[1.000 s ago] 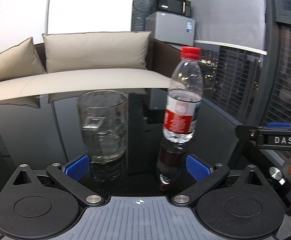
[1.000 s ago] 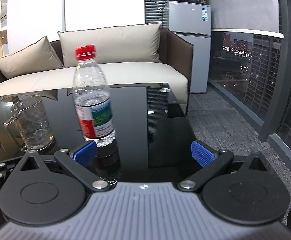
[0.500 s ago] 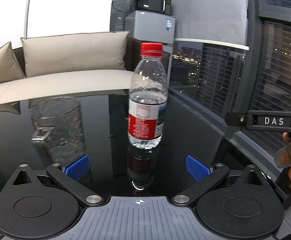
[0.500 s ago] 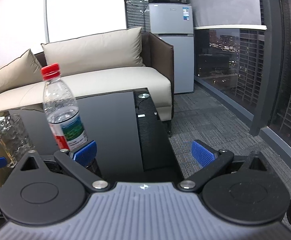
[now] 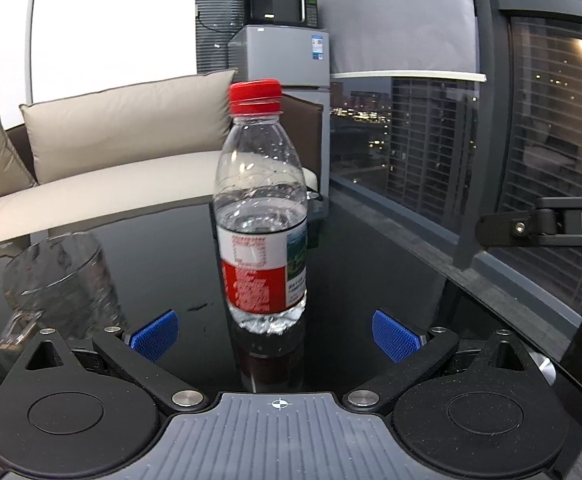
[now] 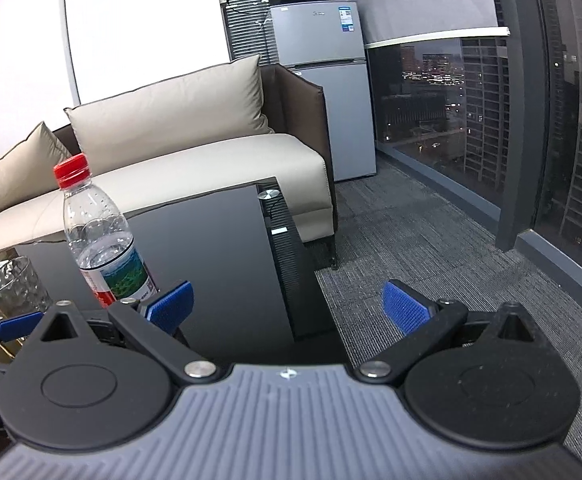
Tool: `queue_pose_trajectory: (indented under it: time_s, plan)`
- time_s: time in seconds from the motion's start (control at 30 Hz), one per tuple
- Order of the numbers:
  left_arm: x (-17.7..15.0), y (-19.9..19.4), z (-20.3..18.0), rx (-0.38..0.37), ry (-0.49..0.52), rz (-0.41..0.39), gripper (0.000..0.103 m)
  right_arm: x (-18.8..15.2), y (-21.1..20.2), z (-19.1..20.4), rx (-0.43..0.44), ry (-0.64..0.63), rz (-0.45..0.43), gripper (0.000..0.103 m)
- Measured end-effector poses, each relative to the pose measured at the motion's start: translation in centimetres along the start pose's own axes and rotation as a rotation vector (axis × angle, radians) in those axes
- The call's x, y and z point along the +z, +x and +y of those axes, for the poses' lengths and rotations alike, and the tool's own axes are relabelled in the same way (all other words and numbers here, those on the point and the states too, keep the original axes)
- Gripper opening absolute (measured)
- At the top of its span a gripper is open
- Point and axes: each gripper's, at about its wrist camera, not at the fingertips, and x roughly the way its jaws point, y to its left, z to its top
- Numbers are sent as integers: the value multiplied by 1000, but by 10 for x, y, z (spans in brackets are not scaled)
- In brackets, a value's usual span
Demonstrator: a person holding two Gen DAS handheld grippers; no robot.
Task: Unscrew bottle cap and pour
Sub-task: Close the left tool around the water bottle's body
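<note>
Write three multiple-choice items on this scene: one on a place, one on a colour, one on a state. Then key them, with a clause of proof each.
1. In the left wrist view, where is the glass relative to the bottle?
A. left of it
B. right of it
C. on top of it

2. What colour is the cap?
A. blue
B. red
C. white

3. How is the left tool?
A. shut on the bottle
B. shut on the cap
C. open

Key: 1 A, the glass stands at the left edge of the table; 2 B, the cap is plainly red; 3 C, its blue pads sit wide apart, either side of the bottle's base.
</note>
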Motion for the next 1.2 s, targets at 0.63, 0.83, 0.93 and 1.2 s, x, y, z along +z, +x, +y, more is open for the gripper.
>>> queue_pose_trajectory:
  time_s: [0.63, 0.83, 0.93, 1.2]
  plan:
    - [23, 48, 4, 26, -64, -28, 102, -1, 6, -14, -31, 77, 34, 103]
    - [28, 56, 7, 30, -81, -40, 102, -2, 7, -15, -32, 82, 40, 103]
    - [30, 59, 8, 43, -89, -55, 102, -2, 7, -15, -30, 87, 44, 103]
    - [32, 63, 11, 49, -105, -81, 102, -3, 7, -13, -24, 93, 47, 103]
